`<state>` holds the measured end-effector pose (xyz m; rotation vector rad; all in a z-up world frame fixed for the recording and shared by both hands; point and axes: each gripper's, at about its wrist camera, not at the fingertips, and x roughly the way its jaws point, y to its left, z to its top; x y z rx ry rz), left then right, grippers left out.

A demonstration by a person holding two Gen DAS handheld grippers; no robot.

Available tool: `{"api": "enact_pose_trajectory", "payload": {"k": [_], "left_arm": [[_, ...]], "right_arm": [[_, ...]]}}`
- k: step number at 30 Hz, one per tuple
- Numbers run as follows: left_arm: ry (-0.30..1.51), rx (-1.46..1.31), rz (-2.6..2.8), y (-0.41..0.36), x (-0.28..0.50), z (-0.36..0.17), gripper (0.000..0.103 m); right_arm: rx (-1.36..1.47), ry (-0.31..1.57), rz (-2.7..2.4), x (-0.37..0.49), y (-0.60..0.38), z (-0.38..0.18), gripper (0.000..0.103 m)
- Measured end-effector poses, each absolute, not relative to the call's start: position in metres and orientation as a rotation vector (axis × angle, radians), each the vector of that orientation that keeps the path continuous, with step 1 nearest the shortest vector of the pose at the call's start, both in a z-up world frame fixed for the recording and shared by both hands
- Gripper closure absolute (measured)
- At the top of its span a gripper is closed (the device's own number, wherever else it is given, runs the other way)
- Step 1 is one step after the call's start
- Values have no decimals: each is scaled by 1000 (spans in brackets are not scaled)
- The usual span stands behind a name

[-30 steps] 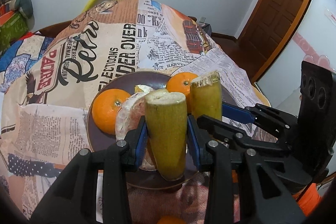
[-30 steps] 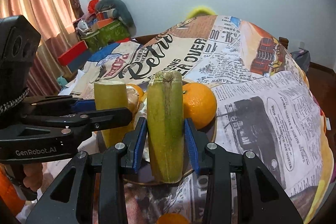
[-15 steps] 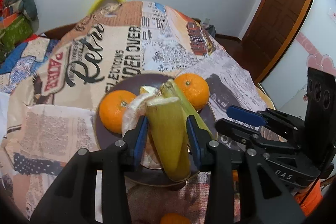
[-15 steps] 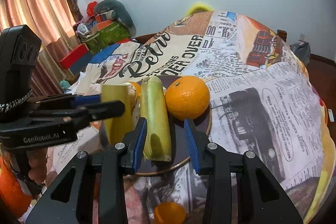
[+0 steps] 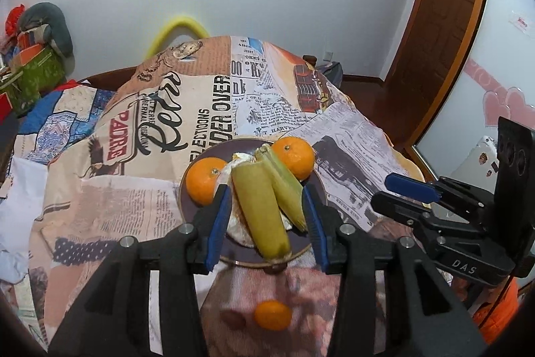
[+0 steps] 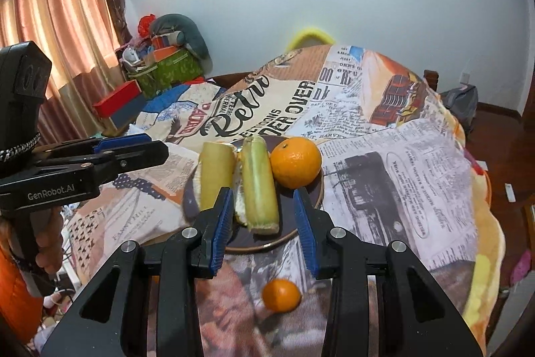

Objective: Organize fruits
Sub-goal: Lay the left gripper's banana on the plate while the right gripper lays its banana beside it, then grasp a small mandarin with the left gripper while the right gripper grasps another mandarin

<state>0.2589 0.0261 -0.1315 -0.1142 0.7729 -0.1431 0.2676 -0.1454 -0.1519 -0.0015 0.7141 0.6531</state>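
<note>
Both yellow-green banana halves (image 5: 260, 213) now lie released on the dark round plate (image 5: 187, 206) between two oranges (image 5: 204, 179); left gripper (image 5: 265, 219) opening, empty; right gripper (image 6: 264, 219) spread, empty, both clear of the fruit.

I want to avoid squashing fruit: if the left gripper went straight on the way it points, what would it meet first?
Most likely the nearer yellow-green fruit piece lying on the plate, framed by the opening jaws of the left gripper; depth is hard to judge.
</note>
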Motion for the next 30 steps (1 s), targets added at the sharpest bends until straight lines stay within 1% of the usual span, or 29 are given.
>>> {"api": "enact_pose_trajectory", "payload": {"k": [2,3,4,6,7,24,30], "left_arm": [[774,-117,-140,27,251,-131,60],[776,-117,-136,27,247,-131,60],[778,-118,-134,28,244,-131,59],[786,-118,-128,28,237,-134,52],[790,-117,-121,28,234,-136,51],[988,-111,-173,5,207,-211,50],[998,-107,-183,2,211,-224,50]], "right_arm": [[-6,711,647,261,-147,-149,69],[-9,711,642,256,-149,-149,67],[-11,710,637,253,-151,-148,63],[-11,705,617,247,-154,-148,56],[-10,703,608,243,-156,-149,55],[16,797,557,206,-176,-179,55],[47,833,559,202,-180,-191,55]]}}
